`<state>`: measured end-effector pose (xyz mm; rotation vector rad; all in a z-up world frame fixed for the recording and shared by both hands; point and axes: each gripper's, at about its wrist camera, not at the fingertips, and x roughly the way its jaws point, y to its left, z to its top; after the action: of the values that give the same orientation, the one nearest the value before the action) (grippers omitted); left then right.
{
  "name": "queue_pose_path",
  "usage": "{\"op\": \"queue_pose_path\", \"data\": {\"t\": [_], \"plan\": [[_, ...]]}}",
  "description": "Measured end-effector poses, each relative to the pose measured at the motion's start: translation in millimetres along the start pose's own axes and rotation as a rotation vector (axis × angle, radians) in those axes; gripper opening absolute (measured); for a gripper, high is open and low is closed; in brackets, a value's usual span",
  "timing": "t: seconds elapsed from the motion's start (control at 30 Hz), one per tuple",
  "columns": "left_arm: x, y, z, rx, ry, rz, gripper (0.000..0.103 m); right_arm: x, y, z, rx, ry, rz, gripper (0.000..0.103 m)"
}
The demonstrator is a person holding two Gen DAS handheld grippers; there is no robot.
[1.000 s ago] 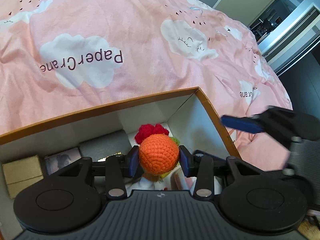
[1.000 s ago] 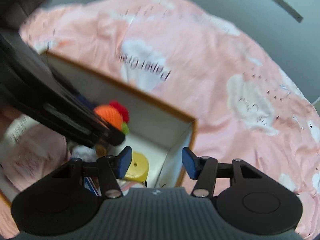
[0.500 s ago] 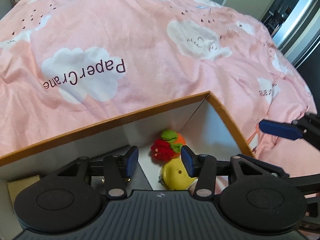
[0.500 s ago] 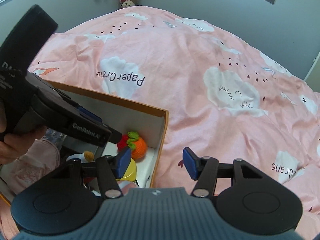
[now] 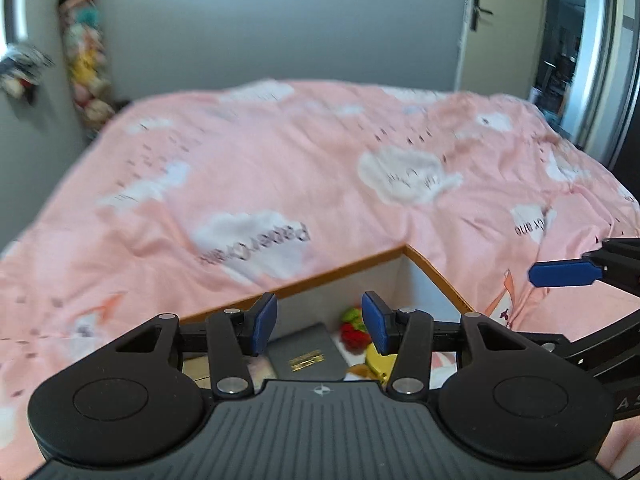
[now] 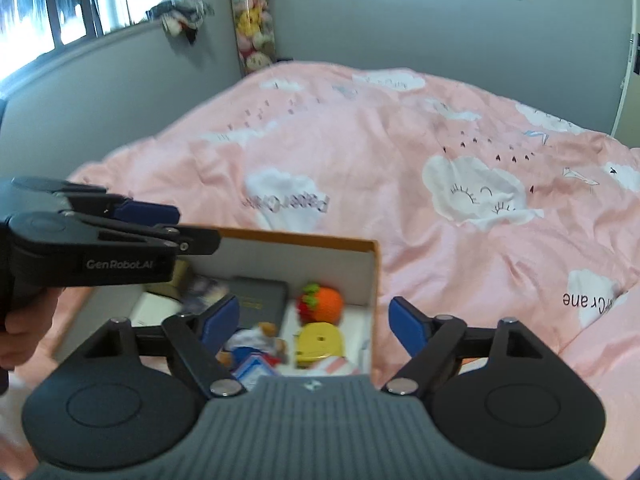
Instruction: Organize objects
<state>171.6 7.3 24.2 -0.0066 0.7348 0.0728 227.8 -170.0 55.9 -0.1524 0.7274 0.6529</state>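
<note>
The left tool [image 5: 319,322] stands apart and empty above the orange-rimmed box [image 6: 300,237] on the pink bed [image 6: 380,152]; the right tool [image 6: 314,320] is empty too, its jaws opening. The crocheted orange toy [image 6: 323,303] lies in the box's far right corner beside a dark case [image 6: 258,300], with a yellow piece [image 6: 318,342] just in front. Nearer contents are blurred and partly hidden behind the tool bodies.

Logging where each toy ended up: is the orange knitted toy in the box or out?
In: the orange knitted toy lies in the box corner, no tongs touching it.
</note>
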Motion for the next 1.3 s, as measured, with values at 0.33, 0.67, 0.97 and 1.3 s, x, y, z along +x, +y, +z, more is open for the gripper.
{"op": "queue_pose_path", "data": {"t": [0.33,0.67,0.97,1.3], "plan": [[-109,-18,-30,0.045,-0.179,0.032,0.056,-98,43,-28,0.104,-0.235,-0.033,0.098],[-160,-23,-95,-0.057,-0.415,0.156,0.056,-157,99,-86,0.067,-0.464,-0.122,0.102],[-151,-10,-119,-0.113,-0.412,0.159,0.056,-146,137,-117,-0.028,-0.504,-0.177,0.102],[-138,-1,-134,-0.120,-0.312,0.109,0.056,-119,133,-129,-0.059,-0.464,-0.222,0.102]]}}
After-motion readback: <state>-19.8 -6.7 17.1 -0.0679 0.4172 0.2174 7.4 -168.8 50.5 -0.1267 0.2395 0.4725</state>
